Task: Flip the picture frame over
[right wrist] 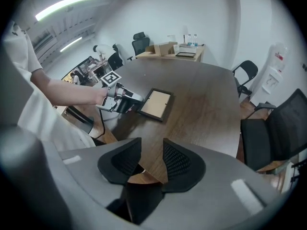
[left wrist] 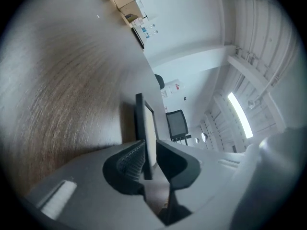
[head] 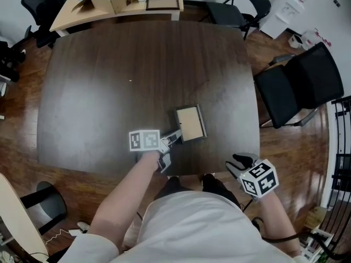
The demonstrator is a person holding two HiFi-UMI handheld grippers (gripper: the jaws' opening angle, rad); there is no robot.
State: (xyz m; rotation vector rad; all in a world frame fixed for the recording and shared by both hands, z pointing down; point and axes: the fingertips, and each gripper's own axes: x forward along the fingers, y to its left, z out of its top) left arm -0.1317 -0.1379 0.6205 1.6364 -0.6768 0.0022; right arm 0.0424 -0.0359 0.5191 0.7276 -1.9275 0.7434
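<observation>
The picture frame is seen in the head view on the dark wooden table, near the person's edge, its tan panel turned up. Its near-left corner is covered by the left gripper, so the grip itself is hidden here; it cannot be told whether that edge is raised. The left forearm is stretched forward over the table edge. The right gripper is held low beside the body, off the table corner, its jaws partly hidden under its marker cube.

In the left gripper view, the picture frame is seen edge-on as a thin dark strip, and the jaws of the left gripper are pressed onto its near end. The table fills the left side, tilted by the rolled camera.

In the right gripper view, the jaws of the right gripper are spread with nothing between them. Beyond, the picture frame is pinched at its corner by the left gripper, the bare forearm reaching in from the left.
</observation>
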